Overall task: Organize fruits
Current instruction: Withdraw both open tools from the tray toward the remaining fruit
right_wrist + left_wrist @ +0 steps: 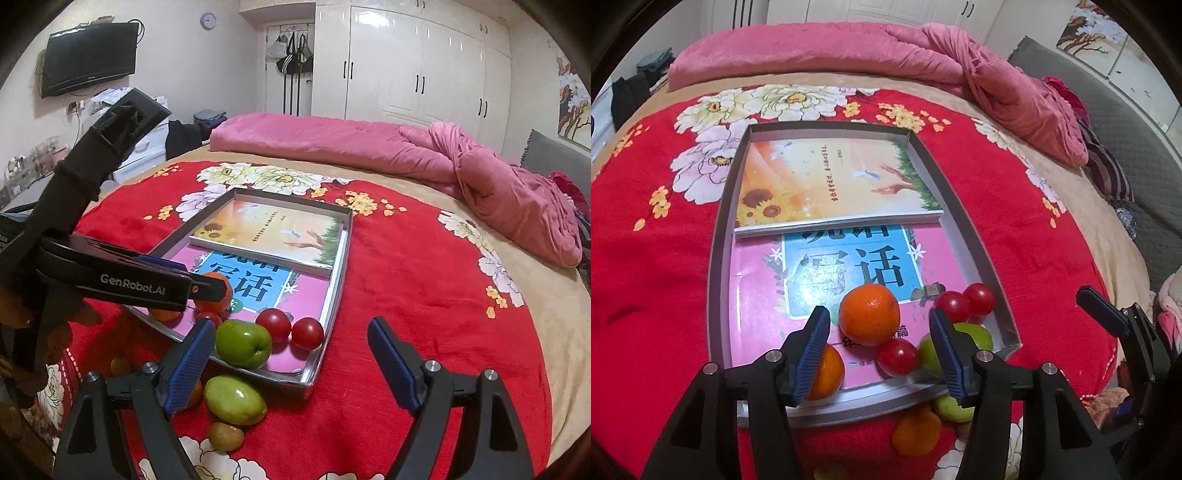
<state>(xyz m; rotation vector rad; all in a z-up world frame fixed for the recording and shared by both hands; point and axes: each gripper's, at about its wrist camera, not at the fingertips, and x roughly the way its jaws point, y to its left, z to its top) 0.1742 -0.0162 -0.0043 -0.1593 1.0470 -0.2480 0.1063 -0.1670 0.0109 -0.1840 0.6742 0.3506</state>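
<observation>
A grey tray (718, 236) on the bed holds two books and several fruits. My left gripper (878, 311) stands open above the tray's near end, its pads on either side of an orange (868, 314) without touching it. A second orange (829, 373), three red tomatoes (897, 356) and a green fruit (975, 336) lie close by in the tray. My right gripper (290, 324) is open and holds nothing, just short of the tray's near corner, where the green fruit (243, 343) and two tomatoes (307, 332) sit.
Outside the tray, on the red flowered blanket (406, 295), lie another green fruit (234, 400), a kiwi (226, 436) and a small orange (916, 430). A rolled pink quilt (332, 144) lies along the bed's far side. A hand (22, 314) holds the left gripper.
</observation>
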